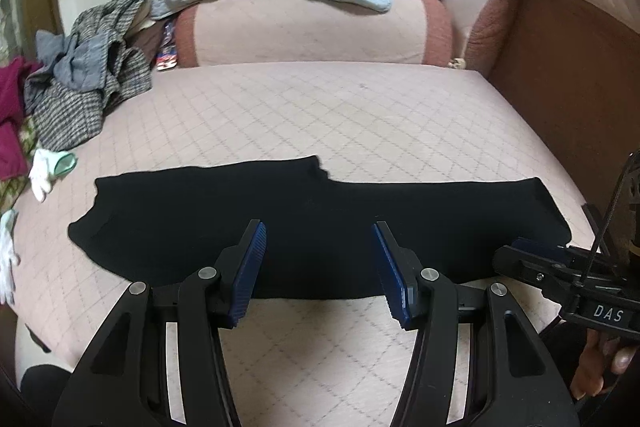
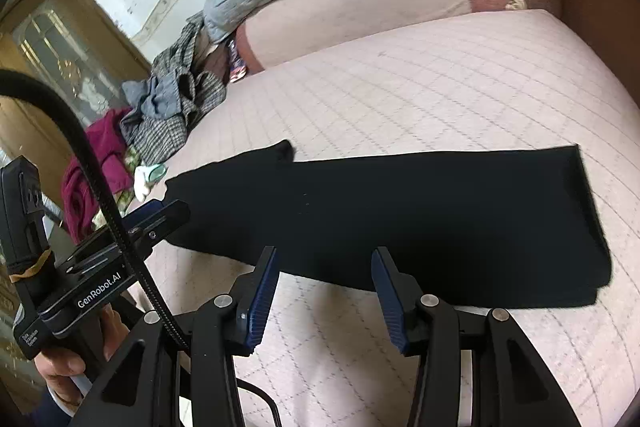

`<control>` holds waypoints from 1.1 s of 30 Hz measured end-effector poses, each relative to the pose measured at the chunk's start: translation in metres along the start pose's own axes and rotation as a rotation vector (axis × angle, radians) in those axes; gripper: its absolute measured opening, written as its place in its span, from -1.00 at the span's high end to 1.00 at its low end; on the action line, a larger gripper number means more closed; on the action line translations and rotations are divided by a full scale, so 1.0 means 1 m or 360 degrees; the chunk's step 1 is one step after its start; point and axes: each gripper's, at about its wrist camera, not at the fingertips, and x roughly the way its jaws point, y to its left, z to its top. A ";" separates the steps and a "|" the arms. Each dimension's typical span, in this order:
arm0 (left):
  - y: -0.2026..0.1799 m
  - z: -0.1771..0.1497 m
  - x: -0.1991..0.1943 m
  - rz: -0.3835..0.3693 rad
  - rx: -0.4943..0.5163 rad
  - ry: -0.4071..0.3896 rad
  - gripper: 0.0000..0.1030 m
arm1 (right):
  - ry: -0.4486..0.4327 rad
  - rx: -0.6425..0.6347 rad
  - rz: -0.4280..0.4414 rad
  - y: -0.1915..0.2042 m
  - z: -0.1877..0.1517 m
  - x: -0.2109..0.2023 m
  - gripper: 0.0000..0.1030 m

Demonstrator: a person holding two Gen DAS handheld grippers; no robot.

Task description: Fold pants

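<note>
Left wrist view: black pants point(image 1: 280, 227) lie flat across the pink quilted sofa seat point(image 1: 320, 107), legs already stacked one on the other, waist end to the left. Left gripper point(image 1: 318, 231) hovers over the near edge, jaws apart, nothing held. Right gripper point(image 2: 324, 259) likewise apart + empty, near the leg end, prob. lined up for the next fold. Clothes pile point(image 1: 88, 83) sits well apart.

Soft even daylight, faint shadows; strong fisheye bending, dark vignetted corners, slight edge blur.
</note>
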 end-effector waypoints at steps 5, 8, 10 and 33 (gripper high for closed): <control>-0.015 -0.002 0.007 -0.0033 0.0030 -0.0005 -0.05 | -0.0050 0.0070 -0.0064 -0.014 -0.007 -0.016 0.09; -0.021 -0.002 0.011 -0.0046 0.0048 -0.0002 -0.05 | -0.0063 0.0120 -0.0102 -0.020 -0.010 -0.022 0.09; -0.024 -0.003 0.013 -0.0069 0.0051 -0.0013 -0.05 | -0.0073 0.0134 -0.0120 -0.021 -0.010 -0.026 0.08; -0.031 -0.017 0.022 -0.0148 0.0129 -0.0036 -0.05 | -0.0048 0.0051 -0.0316 -0.007 -0.018 -0.035 0.08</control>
